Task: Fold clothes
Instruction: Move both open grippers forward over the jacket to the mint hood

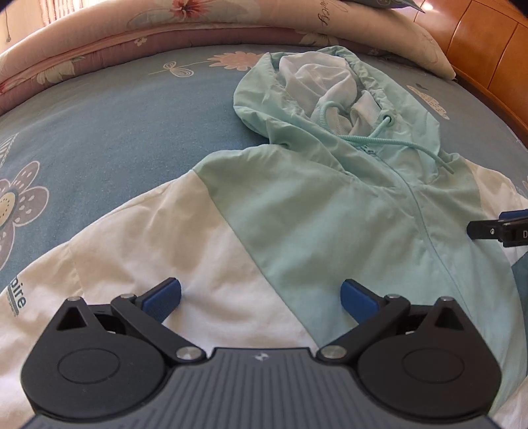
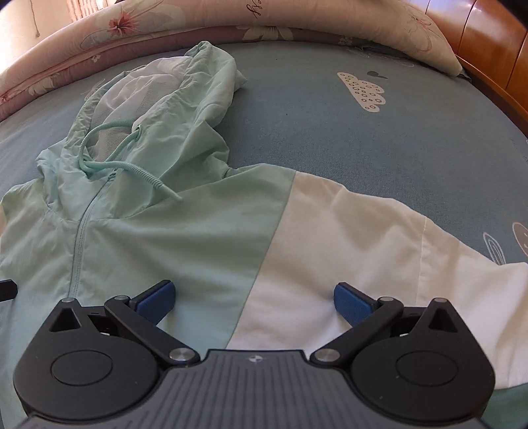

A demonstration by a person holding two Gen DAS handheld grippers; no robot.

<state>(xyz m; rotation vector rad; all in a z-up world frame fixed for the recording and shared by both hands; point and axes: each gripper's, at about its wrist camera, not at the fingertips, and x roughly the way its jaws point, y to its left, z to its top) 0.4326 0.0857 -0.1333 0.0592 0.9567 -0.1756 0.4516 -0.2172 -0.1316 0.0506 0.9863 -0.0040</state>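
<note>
A mint-green and white hooded jacket (image 1: 297,211) lies spread face up on the bed, zipped, hood (image 1: 316,82) toward the headboard side, drawstring loose on the chest. My left gripper (image 1: 260,298) hovers open over its white left shoulder and sleeve area, blue pads wide apart, nothing between them. In the right wrist view the same jacket (image 2: 171,237) fills the lower frame, and my right gripper (image 2: 254,298) is open above the seam where green meets white, holding nothing. The right gripper's tip (image 1: 495,229) shows at the left view's right edge.
The jacket rests on a blue bedsheet (image 1: 115,125) printed with flowers and clouds. A rolled floral quilt (image 1: 132,29) runs along the far side, with a pillow (image 2: 425,36) and a wooden headboard (image 1: 488,46) at the far right.
</note>
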